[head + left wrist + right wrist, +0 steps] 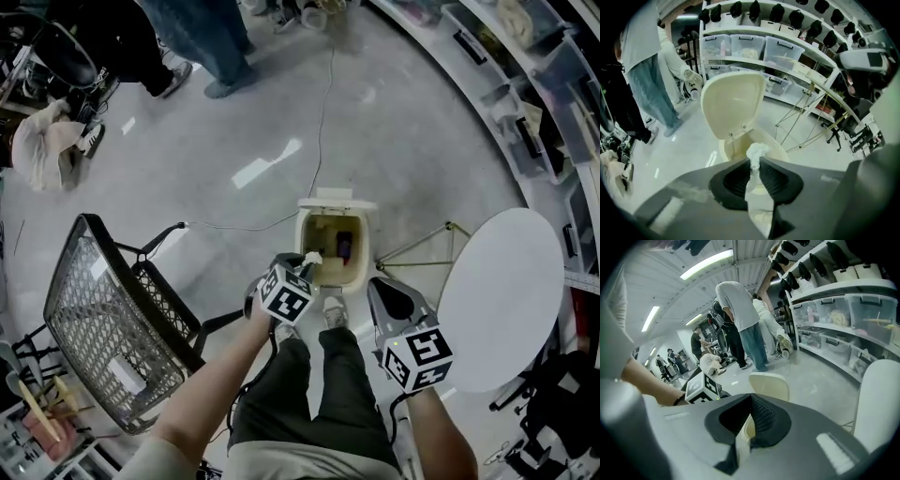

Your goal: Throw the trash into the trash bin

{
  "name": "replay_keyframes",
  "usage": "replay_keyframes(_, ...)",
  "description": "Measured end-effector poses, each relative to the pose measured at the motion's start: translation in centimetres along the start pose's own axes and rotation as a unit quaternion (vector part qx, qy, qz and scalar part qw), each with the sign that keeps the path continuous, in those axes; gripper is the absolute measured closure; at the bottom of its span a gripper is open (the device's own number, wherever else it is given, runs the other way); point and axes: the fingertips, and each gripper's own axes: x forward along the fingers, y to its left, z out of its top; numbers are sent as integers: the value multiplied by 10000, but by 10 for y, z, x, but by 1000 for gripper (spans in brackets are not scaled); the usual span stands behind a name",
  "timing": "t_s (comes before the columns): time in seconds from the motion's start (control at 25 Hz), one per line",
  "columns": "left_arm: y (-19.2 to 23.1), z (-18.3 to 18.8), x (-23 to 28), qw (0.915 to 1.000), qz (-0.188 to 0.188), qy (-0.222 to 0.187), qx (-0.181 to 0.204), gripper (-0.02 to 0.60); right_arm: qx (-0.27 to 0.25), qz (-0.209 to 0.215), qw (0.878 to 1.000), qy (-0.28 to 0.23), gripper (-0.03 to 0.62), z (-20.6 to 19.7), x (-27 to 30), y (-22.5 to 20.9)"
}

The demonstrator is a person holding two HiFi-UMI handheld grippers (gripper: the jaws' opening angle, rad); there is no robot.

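Head view: 1 trash bin [367, 255], 1 tissue [313, 256], 2 tools [306, 263] [379, 285]

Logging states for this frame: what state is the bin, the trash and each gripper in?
Trash bin: lid flipped up, open, a dark item inside.
Tissue: crumpled, pinched between jaws, held just over the bin's near rim.
Left gripper: shut on the tissue.
Right gripper: jaws together at the tips, nothing held.
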Motion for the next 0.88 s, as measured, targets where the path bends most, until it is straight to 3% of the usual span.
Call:
replay_keyframes(0.32, -12, -31, 85, 9992, -168, 370, -66, 514, 307, -88, 9994, 157, 591, -61, 26, -29)
replay_keyframes(0.56, -17, -52, 132, 9979, -213, 599, -83, 491, 353, -87, 9993, 73, 591, -76, 35, -40)
replay_keyframes(0.64, -18, -56, 136, 9973, -288, 664, -127, 440, 407, -72, 9991, 80, 591, -80, 38, -40)
replay_keyframes(0.72, -18, -55, 131, 9966, -343, 711, -222, 349, 435, -19, 9990, 107, 591, -81, 37, -38)
replay_keyframes(0.88, -24, -53, 109, 9961, -459, 657, -381, 305, 234, 48, 9996, 129, 591, -69, 24, -31)
